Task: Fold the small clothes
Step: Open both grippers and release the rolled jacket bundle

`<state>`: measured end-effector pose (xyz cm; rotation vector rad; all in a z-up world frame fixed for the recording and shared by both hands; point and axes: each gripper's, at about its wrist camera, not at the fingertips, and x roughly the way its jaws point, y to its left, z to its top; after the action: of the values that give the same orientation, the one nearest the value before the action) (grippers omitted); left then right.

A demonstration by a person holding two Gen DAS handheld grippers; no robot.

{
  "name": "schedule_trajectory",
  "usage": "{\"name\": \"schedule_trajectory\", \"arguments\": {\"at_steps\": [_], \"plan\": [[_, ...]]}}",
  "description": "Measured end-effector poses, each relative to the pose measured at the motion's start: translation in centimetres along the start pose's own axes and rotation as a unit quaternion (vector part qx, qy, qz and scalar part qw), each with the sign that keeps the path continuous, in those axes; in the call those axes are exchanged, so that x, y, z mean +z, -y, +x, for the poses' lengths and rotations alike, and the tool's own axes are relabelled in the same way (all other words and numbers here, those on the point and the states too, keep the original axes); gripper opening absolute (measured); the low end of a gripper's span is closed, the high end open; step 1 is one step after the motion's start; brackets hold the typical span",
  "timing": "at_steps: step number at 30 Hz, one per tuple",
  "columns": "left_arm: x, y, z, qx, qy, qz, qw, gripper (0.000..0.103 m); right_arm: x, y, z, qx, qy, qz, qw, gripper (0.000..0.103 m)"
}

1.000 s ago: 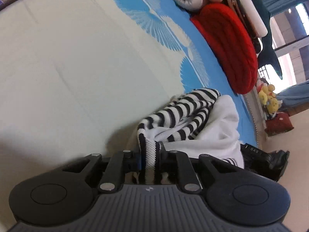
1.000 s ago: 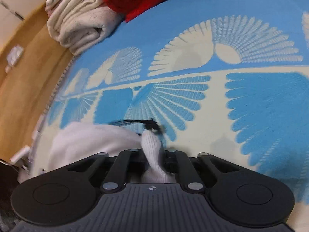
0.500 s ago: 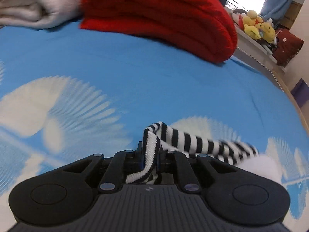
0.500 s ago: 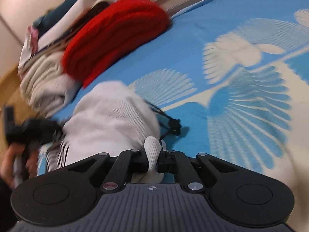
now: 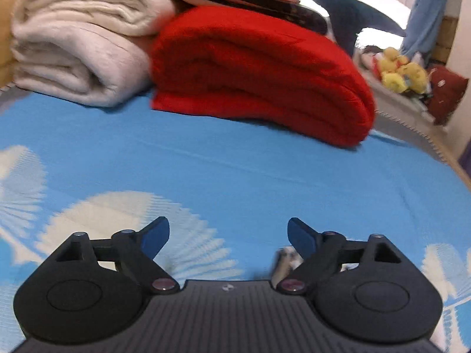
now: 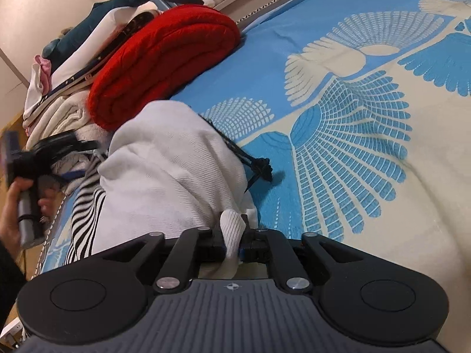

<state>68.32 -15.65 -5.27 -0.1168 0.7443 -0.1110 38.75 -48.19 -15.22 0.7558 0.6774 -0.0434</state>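
White ribbed cloth of the small garment (image 6: 176, 170) sits pinched in the opening right tool (image 6: 234, 242); the left tool (image 5: 228, 232), opening, holds nothing, so smoothing remains.

A bed (image 6: 368, 176) carries everything, spread with a blue cover printed with cream fan and feather shapes; part of the cover nearer the camera in the right wrist view is plain cream. Along the bed's far edge lies a folded red blanket (image 5: 259, 79), and just beside it, toward the far left corner, a folded cream blanket (image 5: 76, 47), the two touching. Nearer the middle, a small white garment (image 6: 173, 176) with black-and-white striped sleeves lies bunched on the cover, its black drawstring (image 6: 256, 167) trailing onto the blue print. The garment's far end lies close against the red blanket
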Motion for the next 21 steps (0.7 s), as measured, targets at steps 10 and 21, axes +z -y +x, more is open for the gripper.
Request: {"name": "schedule_trajectory", "arguments": {"at_steps": [10, 21], "plan": [[-13.0, -5.0, -14.6, -0.091, -0.078, 0.096, 0.9881, 0.091, 0.2, 2.4, -3.0, 0.052, -0.041, 0.126, 0.990, 0.061], [-20.7, -5.3, -8.4, -0.025, -0.093, 0.078, 0.9923, 0.087, -0.5, 0.6, -0.6, 0.075, -0.032, 0.088, 0.993, 0.036]]}}
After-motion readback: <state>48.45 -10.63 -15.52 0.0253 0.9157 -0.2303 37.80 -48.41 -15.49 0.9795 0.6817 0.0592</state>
